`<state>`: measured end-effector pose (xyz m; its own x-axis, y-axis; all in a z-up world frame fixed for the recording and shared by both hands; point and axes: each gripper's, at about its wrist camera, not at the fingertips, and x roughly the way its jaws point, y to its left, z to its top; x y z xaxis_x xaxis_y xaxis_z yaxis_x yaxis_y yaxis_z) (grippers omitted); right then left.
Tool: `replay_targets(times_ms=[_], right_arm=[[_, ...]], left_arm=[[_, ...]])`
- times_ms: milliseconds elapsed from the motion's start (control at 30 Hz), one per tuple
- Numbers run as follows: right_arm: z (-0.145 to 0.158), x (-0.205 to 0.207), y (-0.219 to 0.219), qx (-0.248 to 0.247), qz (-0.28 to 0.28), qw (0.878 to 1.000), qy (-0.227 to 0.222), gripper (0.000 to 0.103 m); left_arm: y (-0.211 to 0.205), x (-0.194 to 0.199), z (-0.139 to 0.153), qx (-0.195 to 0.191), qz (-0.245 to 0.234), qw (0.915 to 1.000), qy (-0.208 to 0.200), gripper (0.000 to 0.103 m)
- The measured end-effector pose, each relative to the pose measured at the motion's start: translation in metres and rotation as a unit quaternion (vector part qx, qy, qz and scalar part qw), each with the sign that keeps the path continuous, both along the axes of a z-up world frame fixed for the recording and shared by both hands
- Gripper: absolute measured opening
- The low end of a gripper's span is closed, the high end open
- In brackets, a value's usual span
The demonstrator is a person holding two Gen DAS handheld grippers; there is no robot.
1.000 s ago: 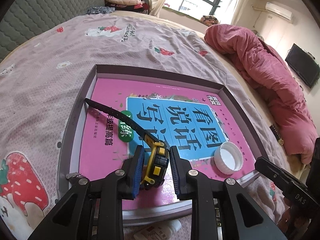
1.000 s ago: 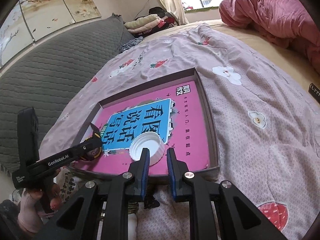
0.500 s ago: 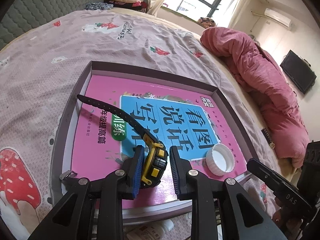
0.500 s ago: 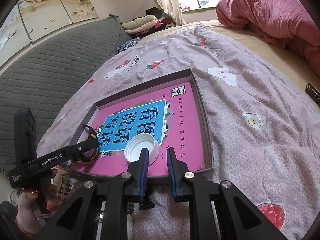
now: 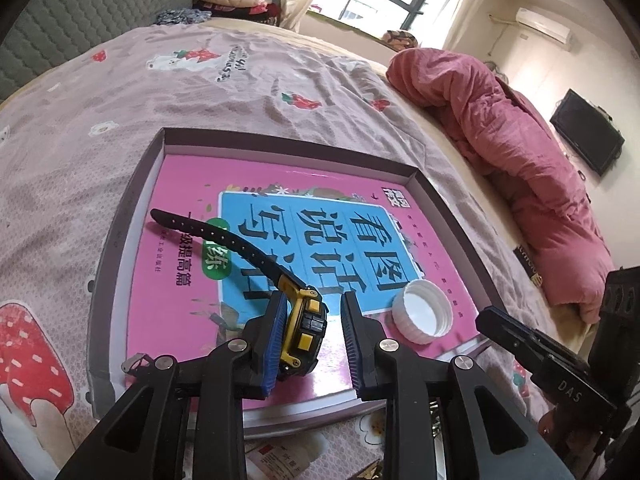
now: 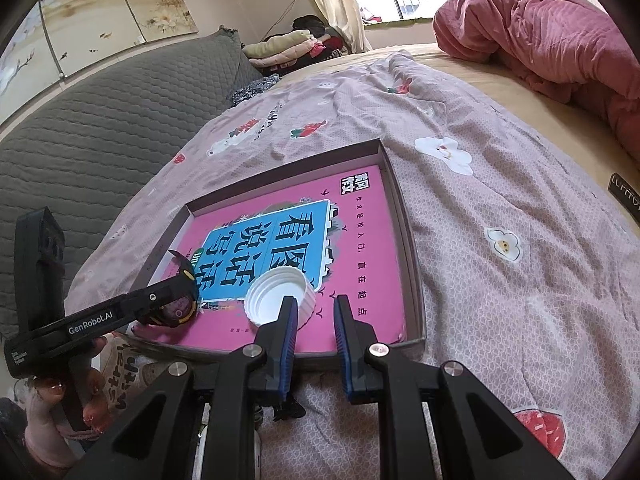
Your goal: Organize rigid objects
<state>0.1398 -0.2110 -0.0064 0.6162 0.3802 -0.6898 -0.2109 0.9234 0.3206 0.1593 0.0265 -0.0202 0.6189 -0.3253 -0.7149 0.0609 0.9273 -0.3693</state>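
Two handheld grippers, both aimed down at a shallow box (image 5: 280,140). Left gripper (image 5: 313,300): jaws just eased apart, now loose around a yellow-and-black watch (image 5: 306,328), one pad alongside its case, the other clear of it. Seemingly a release, leaving the watch on the pink book (image 5: 320,216) inside the box, strap (image 5: 224,240) stretched away across the cover. Right gripper (image 6: 315,302): narrowly parted, empty, at the box's near edge just behind an upturned white cap (image 6: 276,296) resting on the same book, near the watch. Box on a floral bedsheet (image 5: 200,92); beyond, a crumpled pink quilt (image 5: 500,120). Likely the collecting spot for both items.
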Motion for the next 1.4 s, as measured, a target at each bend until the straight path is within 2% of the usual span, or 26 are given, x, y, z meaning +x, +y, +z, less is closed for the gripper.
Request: replay_targets(times_ms=[467, 600, 667, 967, 1100, 1400], right_arm=[[-0.001, 0.001, -0.002, -0.005, -0.003, 1.000, -0.002, 0.019], [0.000, 0.000, -0.001, -0.006, -0.001, 1.000, -0.005, 0.026], [0.000, 0.000, -0.001, -0.010, -0.001, 1.000, -0.007, 0.028], [0.000, 0.001, -0.001, -0.014, -0.001, 1.000, -0.008, 0.029], [0.000, 0.001, -0.001, -0.015, 0.000, 1.000, -0.008, 0.029], [0.002, 0.001, 0.003, -0.025, 0.007, 1.000, -0.013, 0.039]], left_arm=[[-0.008, -0.004, 0.004, 0.000, -0.019, 0.9997, -0.012, 0.044], [-0.010, -0.004, 0.006, 0.001, -0.022, 0.9996, -0.015, 0.047], [-0.011, -0.005, 0.007, 0.007, -0.021, 0.9996, -0.018, 0.055], [-0.006, -0.005, 0.008, 0.010, -0.016, 0.9997, -0.019, 0.057], [-0.007, -0.006, 0.009, 0.013, -0.017, 0.9996, -0.020, 0.063], [-0.005, -0.013, 0.014, 0.018, -0.015, 0.9993, -0.028, 0.065]])
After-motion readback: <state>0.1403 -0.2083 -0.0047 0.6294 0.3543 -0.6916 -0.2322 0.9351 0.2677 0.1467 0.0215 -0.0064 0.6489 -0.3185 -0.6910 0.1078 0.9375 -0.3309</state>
